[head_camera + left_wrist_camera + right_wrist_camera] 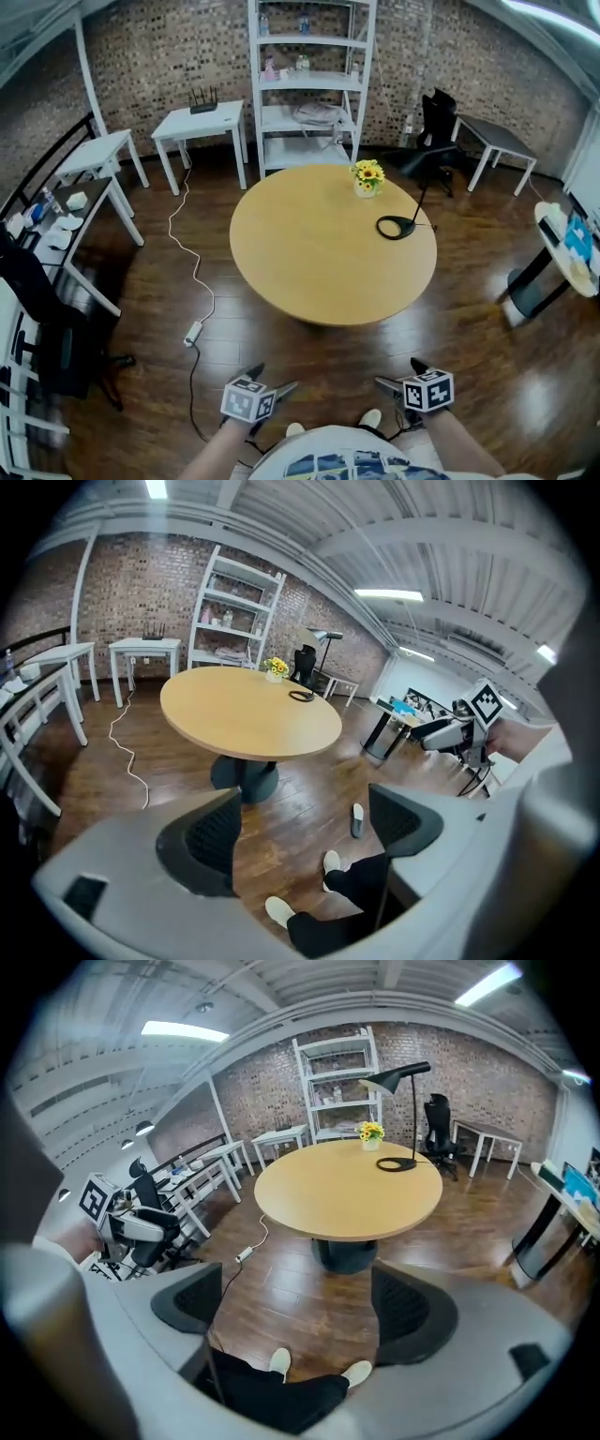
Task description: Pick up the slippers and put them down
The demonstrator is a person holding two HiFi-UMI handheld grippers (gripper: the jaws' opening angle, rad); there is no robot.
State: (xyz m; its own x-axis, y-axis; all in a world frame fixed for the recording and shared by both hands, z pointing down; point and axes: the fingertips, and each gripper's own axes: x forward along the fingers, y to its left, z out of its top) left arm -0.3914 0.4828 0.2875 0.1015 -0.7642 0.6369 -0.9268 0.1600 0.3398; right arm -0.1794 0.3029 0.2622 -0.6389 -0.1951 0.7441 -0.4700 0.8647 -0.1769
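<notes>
In the left gripper view one dark slipper with a pale insole (357,819) lies on the wood floor, just inside the right jaw of my left gripper (305,829). That gripper is open and holds nothing. The person's feet in white footwear (332,862) stand below it. My right gripper (300,1302) is also open and empty, above the same feet (279,1361). In the head view both grippers are held low in front of the body, the left (274,379) and the right (398,372). The slipper is not visible in the head view.
A round wooden table (333,272) stands ahead on a dark pedestal, with a vase of yellow flowers (367,178) and a black lamp base (397,227) on it. A white cable with a power strip (193,330) runs along the floor at left. White shelving (309,84) lines the brick wall.
</notes>
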